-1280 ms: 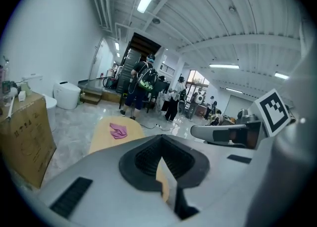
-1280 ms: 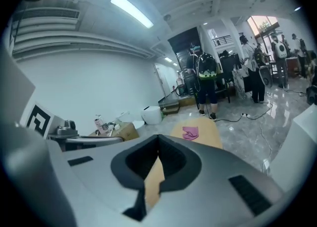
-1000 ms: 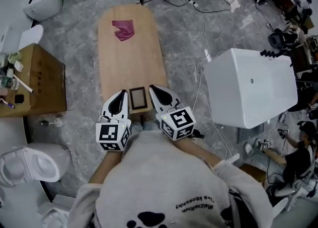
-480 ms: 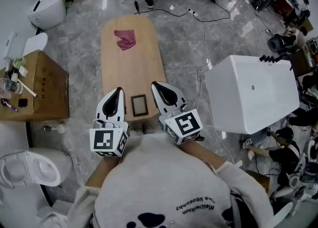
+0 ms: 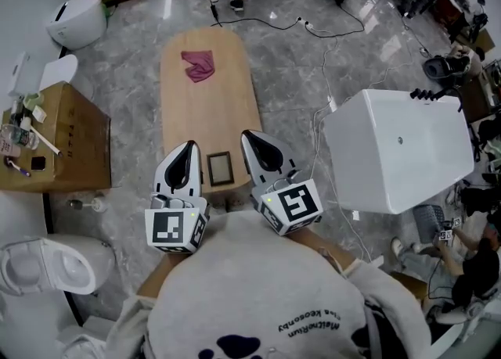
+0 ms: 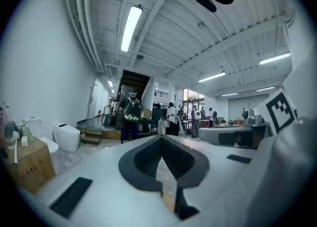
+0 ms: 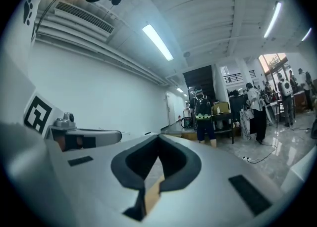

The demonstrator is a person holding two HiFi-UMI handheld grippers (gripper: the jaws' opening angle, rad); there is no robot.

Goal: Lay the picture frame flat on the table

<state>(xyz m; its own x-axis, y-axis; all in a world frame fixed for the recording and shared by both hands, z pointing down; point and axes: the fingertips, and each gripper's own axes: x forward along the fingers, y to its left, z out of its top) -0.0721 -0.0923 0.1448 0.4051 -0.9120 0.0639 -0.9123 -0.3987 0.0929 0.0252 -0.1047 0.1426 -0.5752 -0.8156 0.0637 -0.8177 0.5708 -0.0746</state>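
Observation:
A small dark picture frame [image 5: 219,168] lies flat on the near end of the long wooden table [image 5: 207,107]. My left gripper [image 5: 187,147] hangs above the table just left of the frame. It is shut with nothing in it. Just right of the frame my right gripper [image 5: 248,136] is held the same way, shut and empty. Neither touches the frame. Both gripper views look level across the room. Closed jaws meet at the tip of the left gripper [image 6: 162,137] and of the right gripper [image 7: 158,137], and the frame is out of sight there.
A pink cloth [image 5: 199,65] lies at the table's far end. A big white tub [image 5: 399,150] stands to the right, a cardboard box [image 5: 59,134] with small items to the left. White toilets [image 5: 47,263] and floor cables [image 5: 329,29] surround the table. People stand far off.
Both grippers have lifted toward the head camera and look larger. The frame stays flat on the table between them.

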